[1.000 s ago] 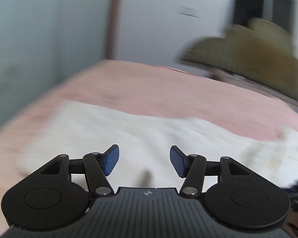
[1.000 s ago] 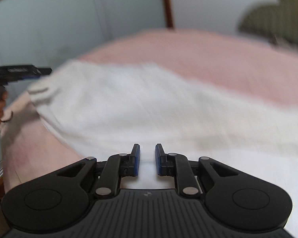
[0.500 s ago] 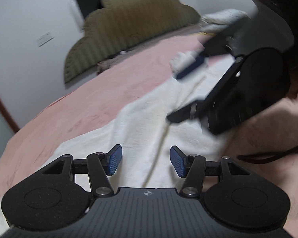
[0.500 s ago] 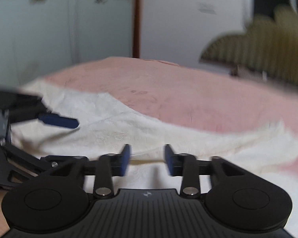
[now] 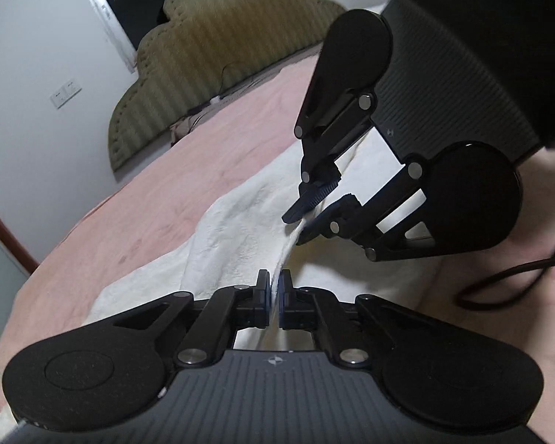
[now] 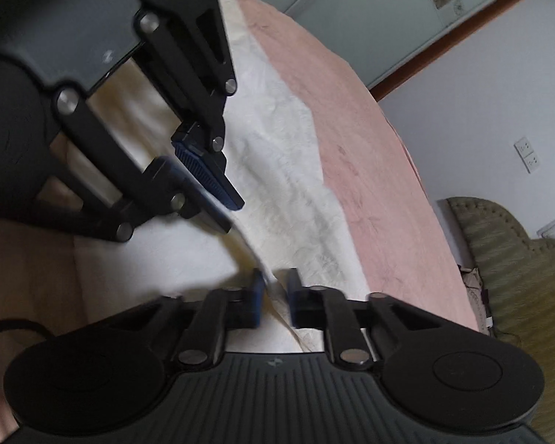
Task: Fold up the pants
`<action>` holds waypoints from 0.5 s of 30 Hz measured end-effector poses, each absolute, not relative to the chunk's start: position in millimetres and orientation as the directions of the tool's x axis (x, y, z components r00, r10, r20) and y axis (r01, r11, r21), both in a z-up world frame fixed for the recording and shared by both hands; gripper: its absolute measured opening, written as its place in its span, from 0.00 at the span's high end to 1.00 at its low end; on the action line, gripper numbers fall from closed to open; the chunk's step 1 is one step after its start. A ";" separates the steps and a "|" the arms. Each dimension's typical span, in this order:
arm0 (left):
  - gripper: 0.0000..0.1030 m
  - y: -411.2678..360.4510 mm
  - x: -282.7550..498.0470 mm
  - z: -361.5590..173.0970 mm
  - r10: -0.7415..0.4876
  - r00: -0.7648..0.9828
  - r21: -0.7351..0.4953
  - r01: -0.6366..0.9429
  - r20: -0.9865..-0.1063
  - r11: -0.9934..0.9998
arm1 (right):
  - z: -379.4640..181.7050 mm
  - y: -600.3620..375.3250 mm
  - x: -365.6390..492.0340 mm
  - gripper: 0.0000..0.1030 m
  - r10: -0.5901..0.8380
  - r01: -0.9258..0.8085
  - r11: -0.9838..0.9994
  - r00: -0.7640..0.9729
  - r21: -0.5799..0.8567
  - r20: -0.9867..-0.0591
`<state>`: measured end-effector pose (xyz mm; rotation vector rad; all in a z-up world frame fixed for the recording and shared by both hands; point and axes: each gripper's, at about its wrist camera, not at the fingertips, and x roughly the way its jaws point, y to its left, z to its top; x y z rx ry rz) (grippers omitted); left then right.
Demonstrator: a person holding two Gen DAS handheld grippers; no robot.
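Left tongs [image 5: 273, 298] now clamped on white pants' [image 5: 240, 236] raised edge, right tongs [image 6: 273, 301] ajar astride it.

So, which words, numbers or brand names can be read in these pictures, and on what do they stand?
None can be read.
The left gripper and right gripper each bear only a small emblem, no letters.
The wall socket shows no text.
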<state>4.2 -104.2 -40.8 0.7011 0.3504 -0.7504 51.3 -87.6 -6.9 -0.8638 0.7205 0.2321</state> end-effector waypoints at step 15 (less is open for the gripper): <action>0.93 -88.8 -24.6 -47.9 -0.603 0.514 0.286 0.853 -0.610 0.437 | 4.9 -86.6 -5.5 0.92 -0.050 -0.386 0.823 0.682 -0.416 -0.730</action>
